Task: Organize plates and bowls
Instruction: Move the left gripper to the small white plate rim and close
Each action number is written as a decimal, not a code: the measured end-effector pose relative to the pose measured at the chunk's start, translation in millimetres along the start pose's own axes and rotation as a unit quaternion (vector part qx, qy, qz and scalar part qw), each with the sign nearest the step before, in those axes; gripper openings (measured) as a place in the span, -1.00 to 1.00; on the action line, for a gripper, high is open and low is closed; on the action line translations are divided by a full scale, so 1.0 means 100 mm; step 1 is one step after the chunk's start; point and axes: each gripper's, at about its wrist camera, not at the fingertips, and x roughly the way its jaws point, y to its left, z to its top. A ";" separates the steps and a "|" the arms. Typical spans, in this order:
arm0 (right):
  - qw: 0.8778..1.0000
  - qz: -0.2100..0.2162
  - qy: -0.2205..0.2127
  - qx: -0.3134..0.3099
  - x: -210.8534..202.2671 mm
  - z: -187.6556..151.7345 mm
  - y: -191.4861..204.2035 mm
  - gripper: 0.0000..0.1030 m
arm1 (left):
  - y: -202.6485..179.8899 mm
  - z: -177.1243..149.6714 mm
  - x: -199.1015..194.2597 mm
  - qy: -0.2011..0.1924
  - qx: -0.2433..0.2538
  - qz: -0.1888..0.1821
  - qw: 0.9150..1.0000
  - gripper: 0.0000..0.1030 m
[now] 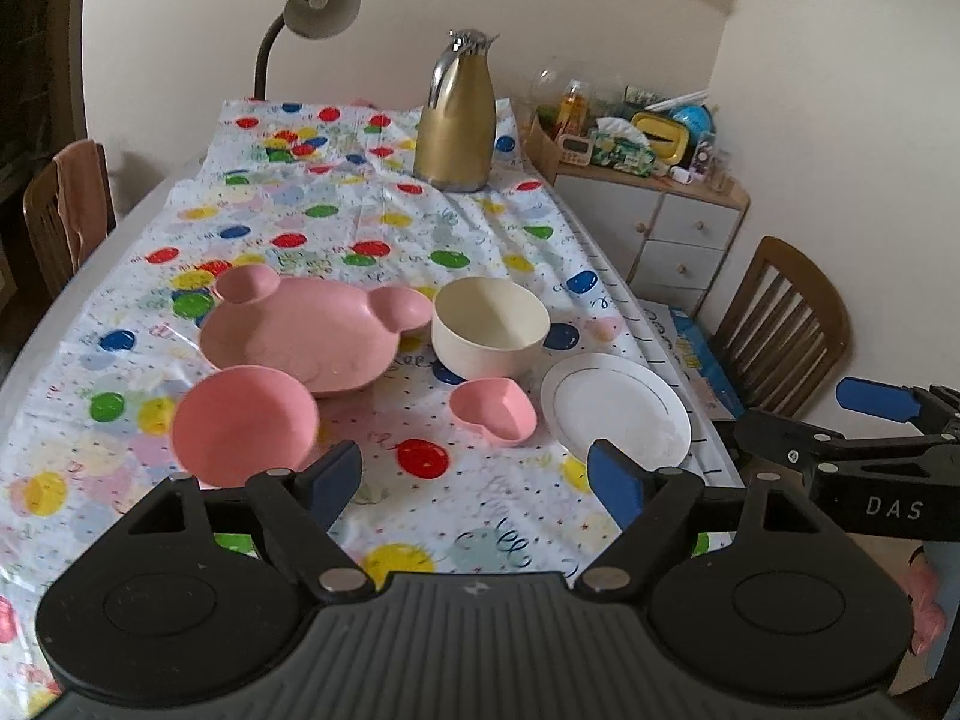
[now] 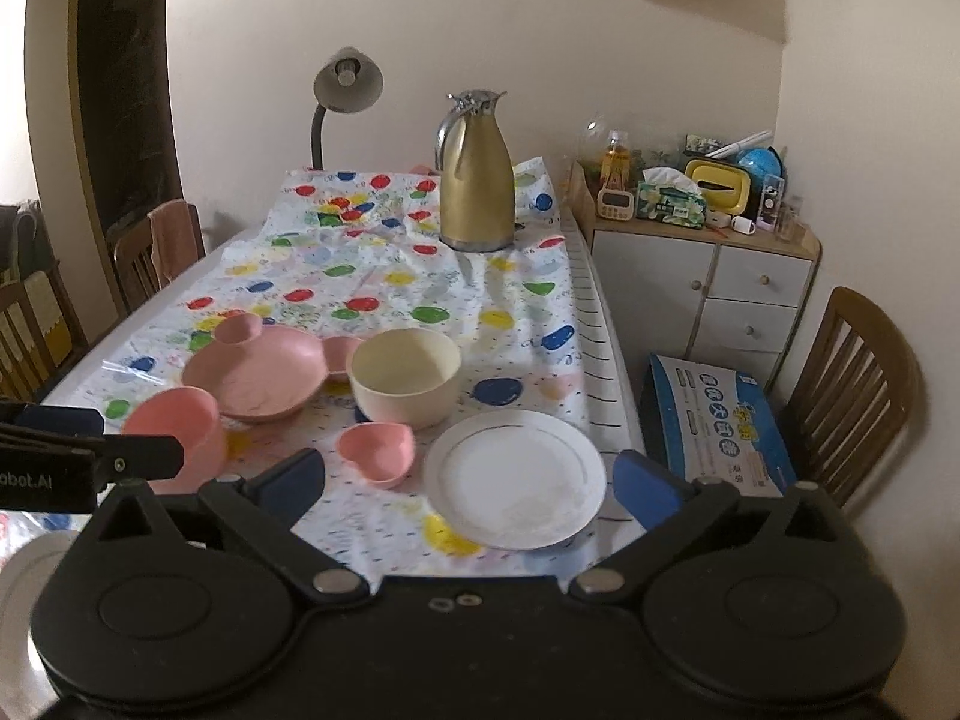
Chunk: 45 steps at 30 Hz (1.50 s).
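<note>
Five dishes lie unstacked near the table's front edge: white plate [image 2: 515, 477] far right, pink bowl [image 1: 245, 425] left (nothing sorted yet). Left gripper [image 1: 477, 483] and right gripper [image 2: 474, 483] gape empty.

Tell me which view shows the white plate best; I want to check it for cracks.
The right wrist view: the white plate lies whole and unblocked between the open fingers. In the left wrist view the white plate sits off to the right, its near edge partly hidden by a blue finger pad. No cracks are visible.
</note>
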 end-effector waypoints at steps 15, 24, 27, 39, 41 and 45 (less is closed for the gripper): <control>0.996 0.017 0.073 -0.041 1.10 0.11 -0.71 0.72 | -0.44 0.12 1.05 0.074 -0.041 0.012 0.996 0.60; 0.990 0.044 0.127 -0.046 1.73 0.14 -0.99 0.39 | -0.60 0.10 1.58 0.118 -0.047 0.026 0.992 0.60; 0.988 0.052 0.139 -0.040 1.89 0.15 -1.06 0.16 | -0.63 0.09 1.71 0.128 -0.044 0.023 0.991 0.60; 0.979 0.103 0.170 -0.042 2.21 0.22 -1.18 -0.34 | -0.68 0.04 1.97 0.153 -0.057 0.005 0.987 0.30; 0.978 0.105 0.176 -0.044 2.25 0.21 -1.19 -0.45 | -0.67 0.03 2.00 0.160 -0.066 -0.002 0.985 0.13; 0.975 0.115 0.187 -0.038 2.31 0.19 -1.21 -0.53 | -0.67 0.03 2.04 0.164 -0.071 -0.015 0.984 -0.11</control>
